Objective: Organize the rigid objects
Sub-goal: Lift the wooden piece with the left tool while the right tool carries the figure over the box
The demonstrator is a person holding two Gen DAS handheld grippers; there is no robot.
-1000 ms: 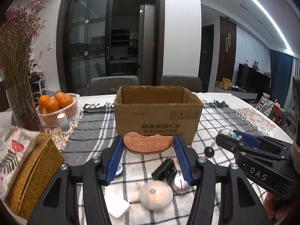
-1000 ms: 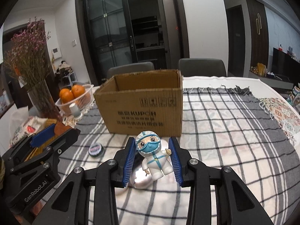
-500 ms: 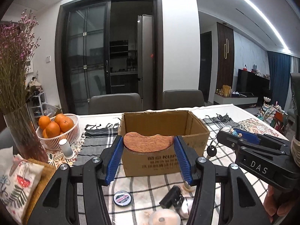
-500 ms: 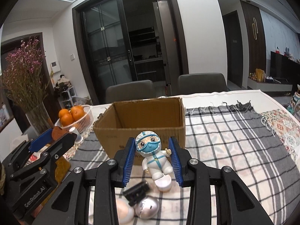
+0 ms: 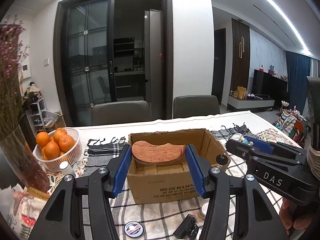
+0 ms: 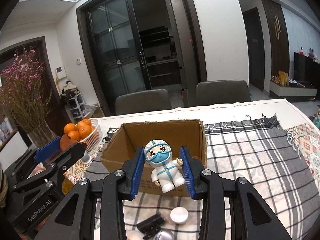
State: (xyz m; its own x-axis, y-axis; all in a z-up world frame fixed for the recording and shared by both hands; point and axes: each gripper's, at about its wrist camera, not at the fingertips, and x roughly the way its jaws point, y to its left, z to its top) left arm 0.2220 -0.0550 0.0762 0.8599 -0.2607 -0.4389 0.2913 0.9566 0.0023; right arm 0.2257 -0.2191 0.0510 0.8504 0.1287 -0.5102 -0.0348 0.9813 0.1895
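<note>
Both of my hand-held grippers have risen toward the open brown cardboard box (image 5: 176,166) on the counter, left (image 5: 158,168) clamping the kidney-shaped wooden slab (image 5: 158,153) crosswise nearer its mouth, right (image 6: 163,170) gripping the white-suited toy figurine (image 6: 165,168).

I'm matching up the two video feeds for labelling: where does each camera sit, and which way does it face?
Left wrist: rides the left tongs, facing the open brown cardboard box and dark glass doors; they grip a kidney-shaped wooden piece. A hand shows lower right.
Right wrist: rides the right tongs, gripping a white-suited, blue-masked toy figure.
Both share box, orange basket, and the opposite tongs.
</note>
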